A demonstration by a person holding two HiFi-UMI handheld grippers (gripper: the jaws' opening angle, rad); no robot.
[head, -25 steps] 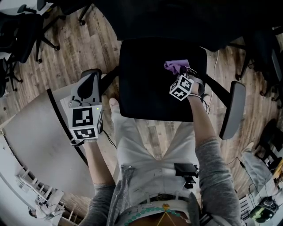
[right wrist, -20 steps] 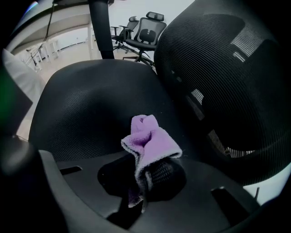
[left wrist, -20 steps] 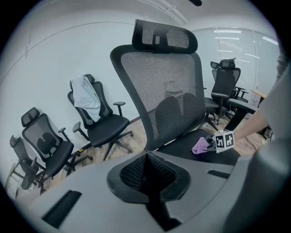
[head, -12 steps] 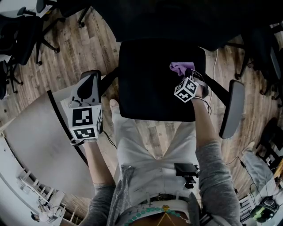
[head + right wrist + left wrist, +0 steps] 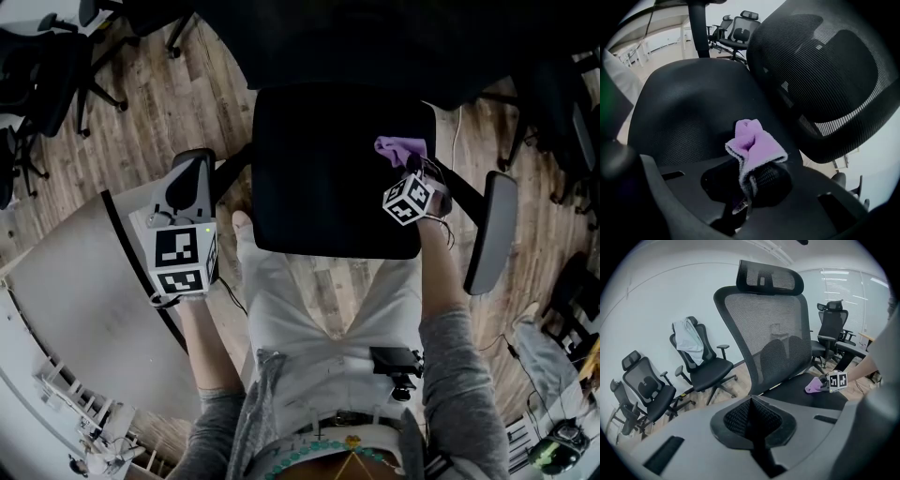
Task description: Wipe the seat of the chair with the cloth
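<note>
Wood-plank flooring surrounds the black chair seat (image 5: pixel 319 178). The right gripper (image 5: pixel 751 180) fingers pinch a purple cloth (image 5: pixel 754 145) by its bunched edge at the seat's rear right; it looks soft, light and floppy. The left gripper (image 5: pixel 752 404) fingers are closed on nothing.

A pale grey worktop (image 5: pixel 84 309) stands on wood-plank floor (image 5: pixel 159 103). Beyond it, black office chairs (image 5: pixel 42 66) cluster (the left gripper view shows a pale garment (image 5: pixel 689 341) draped over one chair's back).
</note>
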